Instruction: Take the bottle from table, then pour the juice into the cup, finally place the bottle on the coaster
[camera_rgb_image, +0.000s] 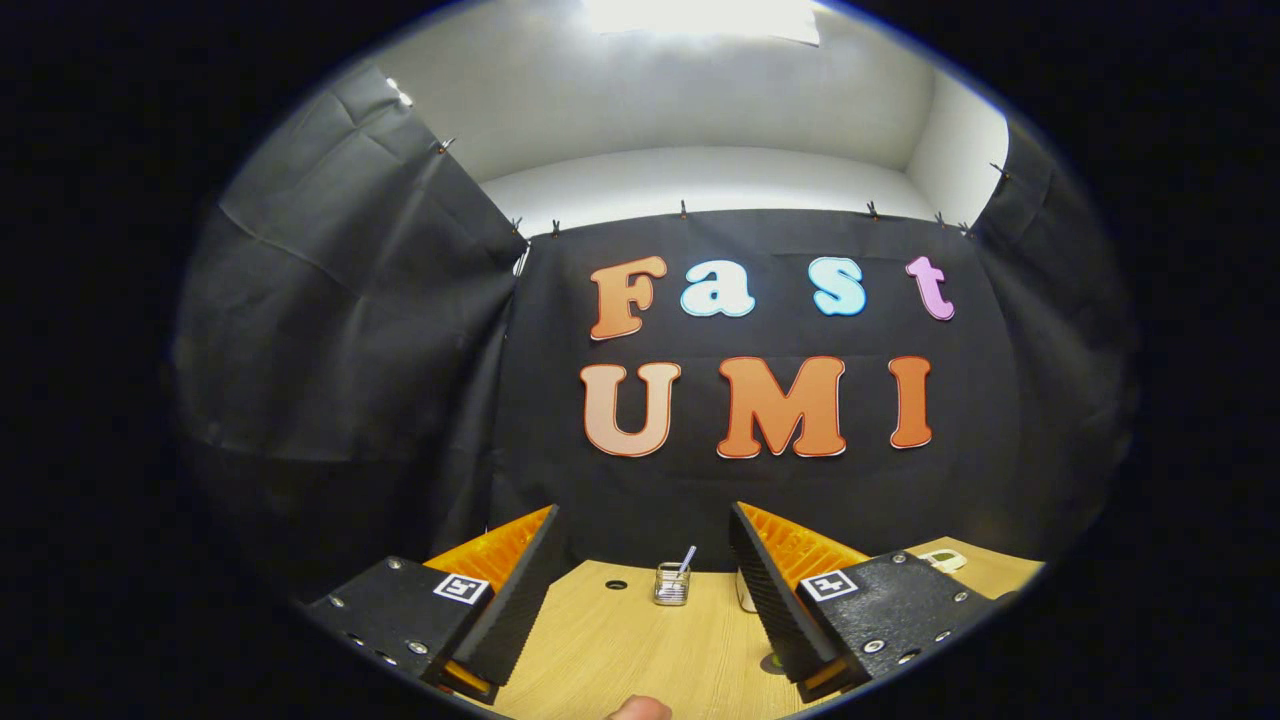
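Gripper (640, 590) spread wide, nothing between its fingers. Cup (671, 584), a small clear glass with a straw, stands on the counter (620, 650) well beyond the fingers, near the wall. A white object (745, 592), partly hidden, sits just beside the right finger; identity unclear.

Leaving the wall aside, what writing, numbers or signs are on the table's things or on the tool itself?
No readable words or numbers.
Square markers, one behind each finger: black-and-white patterns, not text.
Glass cup on the table: no label visible.
White thing at the table's far corner: too small to tell.
The gripper: fingers open, nothing between them.
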